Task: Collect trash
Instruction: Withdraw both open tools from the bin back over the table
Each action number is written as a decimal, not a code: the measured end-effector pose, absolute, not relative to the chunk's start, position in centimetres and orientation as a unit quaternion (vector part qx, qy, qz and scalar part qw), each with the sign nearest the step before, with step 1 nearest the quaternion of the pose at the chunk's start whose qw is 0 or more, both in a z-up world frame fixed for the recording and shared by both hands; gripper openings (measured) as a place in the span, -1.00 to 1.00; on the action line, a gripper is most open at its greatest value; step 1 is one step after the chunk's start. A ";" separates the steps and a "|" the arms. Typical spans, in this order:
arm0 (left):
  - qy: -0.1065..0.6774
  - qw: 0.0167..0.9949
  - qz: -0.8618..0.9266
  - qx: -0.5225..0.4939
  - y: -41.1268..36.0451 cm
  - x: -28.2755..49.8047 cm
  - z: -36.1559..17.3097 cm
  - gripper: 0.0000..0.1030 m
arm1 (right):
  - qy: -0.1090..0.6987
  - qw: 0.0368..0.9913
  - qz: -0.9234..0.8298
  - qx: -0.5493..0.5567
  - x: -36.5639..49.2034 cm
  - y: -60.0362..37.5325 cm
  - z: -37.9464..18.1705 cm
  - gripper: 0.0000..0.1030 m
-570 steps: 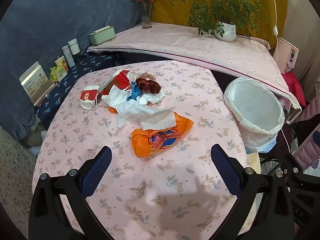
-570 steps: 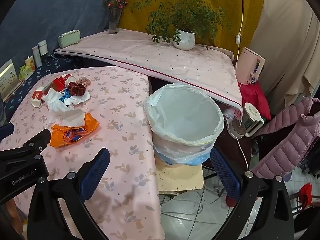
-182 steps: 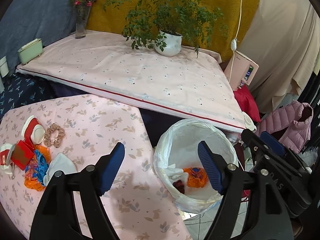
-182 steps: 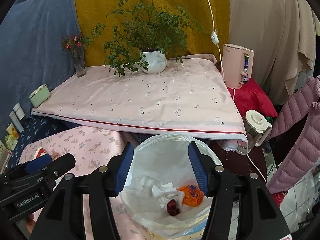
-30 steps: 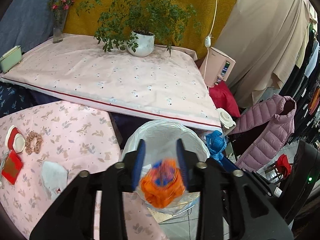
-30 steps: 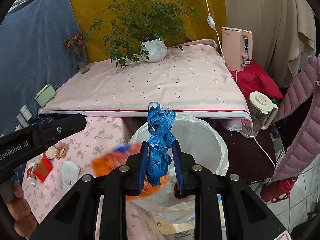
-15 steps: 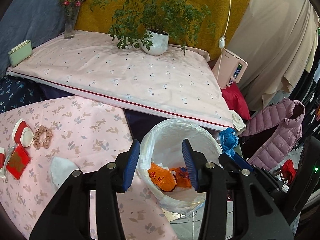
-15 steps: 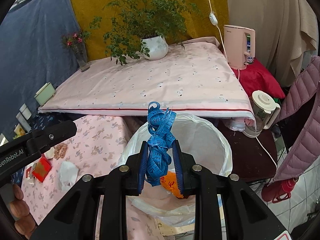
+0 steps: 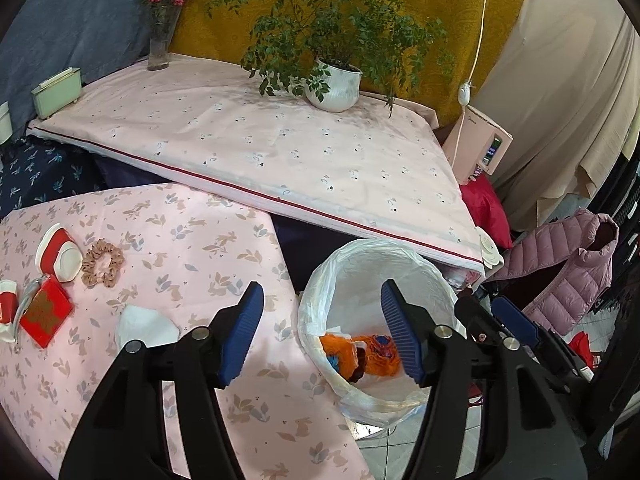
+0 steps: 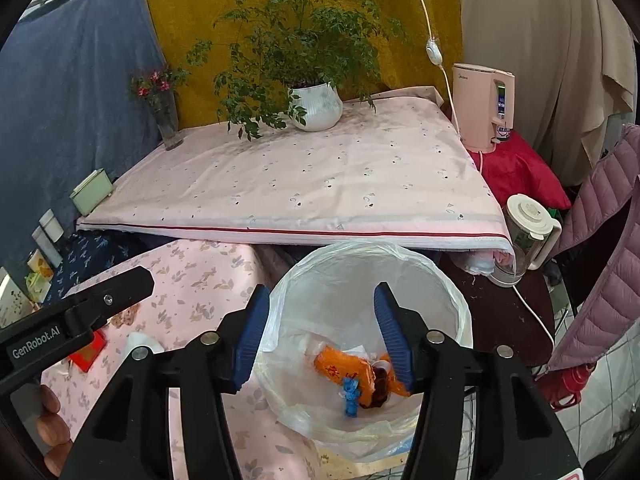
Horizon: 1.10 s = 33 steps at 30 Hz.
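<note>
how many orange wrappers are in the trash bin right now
2. One orange wrapper lies toward the left of the pile in the lined trash bin; the second orange wrapper sits to its right, past a dark item. More may be hidden beneath.

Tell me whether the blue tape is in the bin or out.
In. The blue tape lies inside the lined bin beside the orange wrapper; the right tool is open, empty.

Left gripper (image 9: 322, 330) with jaws spread wide, nothing between the blue pads (image 9: 244, 334). Right gripper (image 10: 320, 334) likewise spread and empty (the left unit's black body crosses the lower left of the right wrist view).
</note>
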State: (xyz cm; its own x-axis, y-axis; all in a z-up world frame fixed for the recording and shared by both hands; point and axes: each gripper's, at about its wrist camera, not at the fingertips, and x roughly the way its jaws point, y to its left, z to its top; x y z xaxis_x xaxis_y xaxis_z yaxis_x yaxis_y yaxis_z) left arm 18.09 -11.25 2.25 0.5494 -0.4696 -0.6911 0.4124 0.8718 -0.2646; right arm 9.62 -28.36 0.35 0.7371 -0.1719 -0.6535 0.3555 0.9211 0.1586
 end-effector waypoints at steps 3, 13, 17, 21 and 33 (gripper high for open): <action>0.403 0.880 -0.248 -0.037 -10.8 18.0 2.2 0.13 | 0.334 0.922 -0.138 0.135 9.7 -27.8 0.4 0.04; 0.405 0.884 -0.228 -0.050 -8.0 18.0 1.8 0.13 | 0.340 0.925 -0.117 0.123 10.3 -25.0 0.3 0.11; 0.407 0.886 -0.215 -0.055 -6.4 18.1 1.5 0.13 | 0.342 0.926 -0.106 0.120 10.6 -23.4 0.3 0.15; 0.411 0.888 -0.195 -0.063 -4.4 18.3 1.0 0.35 | 0.344 0.927 -0.094 0.115 11.0 -21.6 0.1 0.19; 0.423 0.892 -0.135 -0.090 3.4 19.1 -1.3 0.36 | 0.359 0.927 -0.052 0.097 12.5 -15.6 -0.9 0.27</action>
State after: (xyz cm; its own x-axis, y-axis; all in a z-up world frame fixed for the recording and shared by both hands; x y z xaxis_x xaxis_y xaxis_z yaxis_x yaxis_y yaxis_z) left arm 19.10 3.42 -1.30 0.6063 -0.3177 -0.7291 0.1652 0.9471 -0.2753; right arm 12.55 -15.55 -0.85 0.7368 -0.0278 -0.6755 0.1666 0.9758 0.1416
